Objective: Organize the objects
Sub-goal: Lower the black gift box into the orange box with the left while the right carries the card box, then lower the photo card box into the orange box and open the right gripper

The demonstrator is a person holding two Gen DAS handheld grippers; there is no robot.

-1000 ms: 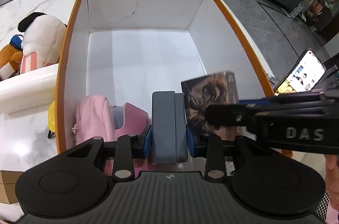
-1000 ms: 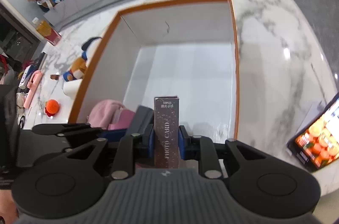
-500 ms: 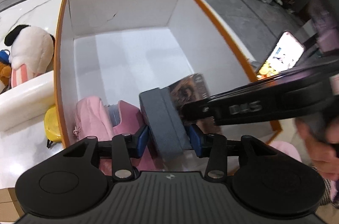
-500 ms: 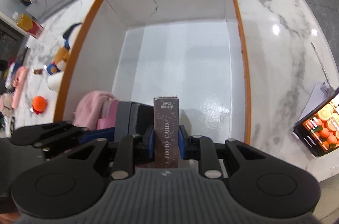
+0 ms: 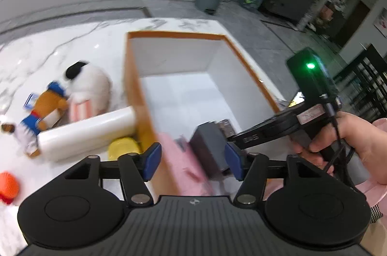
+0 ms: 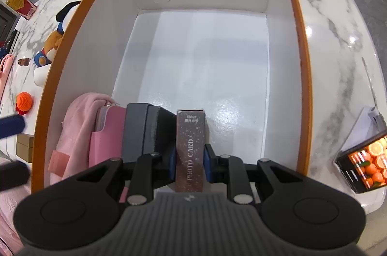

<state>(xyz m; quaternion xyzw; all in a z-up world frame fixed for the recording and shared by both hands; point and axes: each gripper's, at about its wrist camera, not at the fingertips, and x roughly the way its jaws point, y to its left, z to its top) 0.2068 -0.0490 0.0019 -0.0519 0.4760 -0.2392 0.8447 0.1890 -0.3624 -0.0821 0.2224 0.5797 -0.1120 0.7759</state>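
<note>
A white box with an orange rim (image 6: 293,14) (image 5: 135,91) stands on the marble table. At its near end stand a pink pouch (image 6: 79,130) (image 5: 179,159), a grey case (image 6: 142,130) (image 5: 208,147) and a dark photo card box (image 6: 191,147) (image 5: 225,126), side by side. My right gripper (image 6: 189,160) is shut on the photo card box, low inside the white box beside the grey case. My left gripper (image 5: 193,161) is open and empty, raised above the box's near left wall.
Left of the box lie a white plush (image 5: 89,86), a brown plush (image 5: 46,108), a white roll (image 5: 87,132), a yellow object (image 5: 123,147) and an orange knitted toy (image 6: 24,101). A lit phone (image 6: 362,166) stands right of the box.
My left gripper has let go of the grey case, opened, and pulled back up and left. My right gripper has lowered the photo card box into the box next to the grey case.
</note>
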